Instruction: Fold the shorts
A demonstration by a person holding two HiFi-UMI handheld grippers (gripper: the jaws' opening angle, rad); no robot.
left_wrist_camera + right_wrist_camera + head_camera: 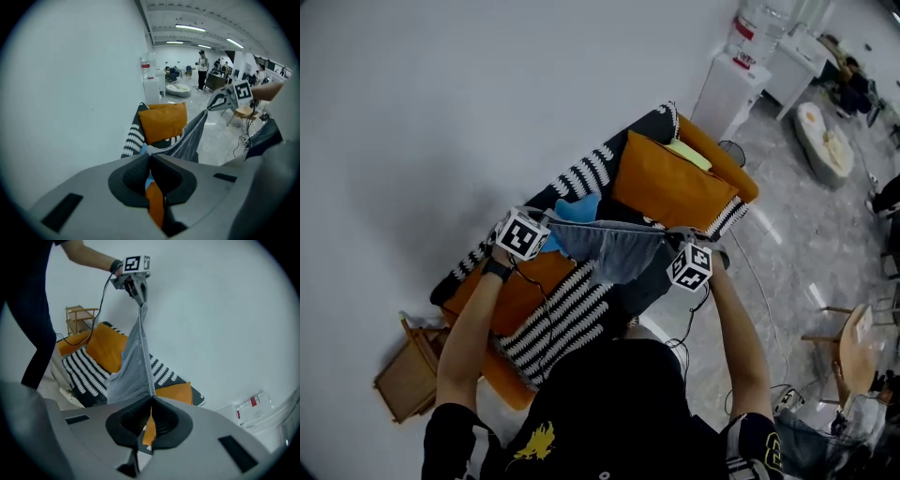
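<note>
We are facing a plain white wall (pixel 441 112), and the grey tiled floor (pixel 797 253) is spreading away to our right. An orange sofa (pixel 733 173) is standing against that wall. A black throw (pixel 567 319) with white stripes is lying over its seat and back, and one large orange cushion (pixel 670 183) is leaning at the far end.

We are holding the grey shorts (pixel 614 248) up in the air above the sofa, between our two hands. Their top edge is pulling taut from one hand to the other, and the rest is hanging down in a loose point towards the throw, not lying on the seat.

A white water dispenser (pixel 731 89) is standing beyond the sofa's far arm. A small wooden rack (pixel 408 375) is sitting on the floor at the near end, just beside the sofa. A blue cloth (pixel 578 208) is lying on the sofa beneath our left hand.

The left tool (pixel 149 158) is pinching one corner of the shorts, its jaws pressing together on the fabric. The right tool (pixel 151 401) is clamping the opposite corner in the same way, with the cloth running straight out from its closed tips.
</note>
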